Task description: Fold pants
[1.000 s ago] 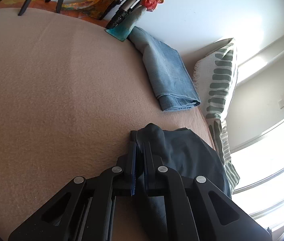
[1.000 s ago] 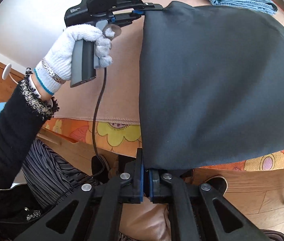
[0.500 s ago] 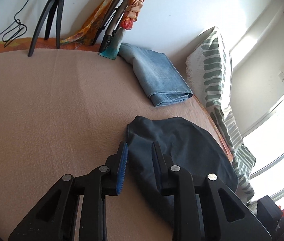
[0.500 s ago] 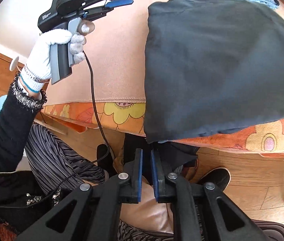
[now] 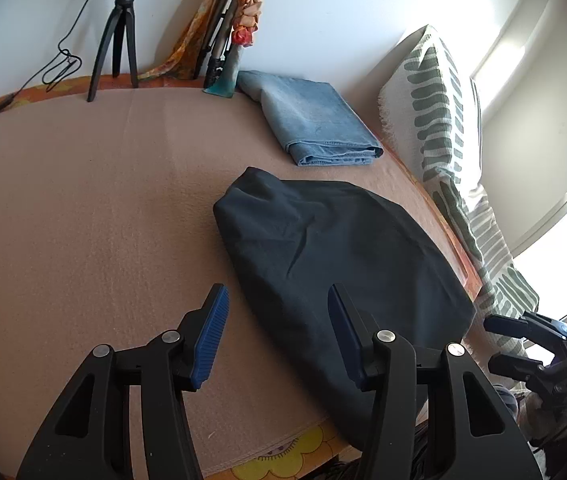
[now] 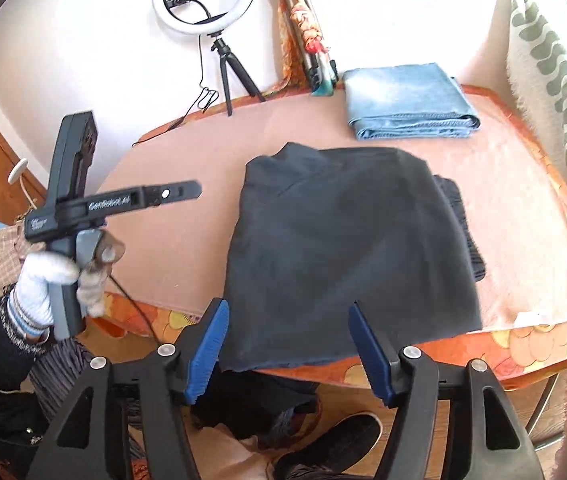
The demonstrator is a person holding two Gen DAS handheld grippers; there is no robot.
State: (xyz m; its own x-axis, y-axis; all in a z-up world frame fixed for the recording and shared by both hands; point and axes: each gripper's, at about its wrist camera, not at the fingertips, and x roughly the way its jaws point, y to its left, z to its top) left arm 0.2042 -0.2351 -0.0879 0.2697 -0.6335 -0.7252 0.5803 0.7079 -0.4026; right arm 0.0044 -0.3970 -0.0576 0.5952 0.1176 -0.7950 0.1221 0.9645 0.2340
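Right wrist view: dark pants [image 6: 347, 248] lie folded beyond both tongs [image 6: 287, 344], each spread apart, empty.

Both grippers are wide open right now, nothing between the jaws on either one. Left gripper [image 5: 275, 320] has its blue ribbed pads [image 5: 211, 334] spread far apart, fingers pointing forward and slightly down. Right gripper [image 6: 287, 344] is the same deal, jaws gaping with blue pads [image 6: 207, 350] facing each other across a big gap. From the right wrist view you can see the left gripper from the side, up and to the left of the right jaws, held by the left hand [image 6: 49, 284] in a white knit glove, wrapped around the grey handle, dark sleeve behind it.
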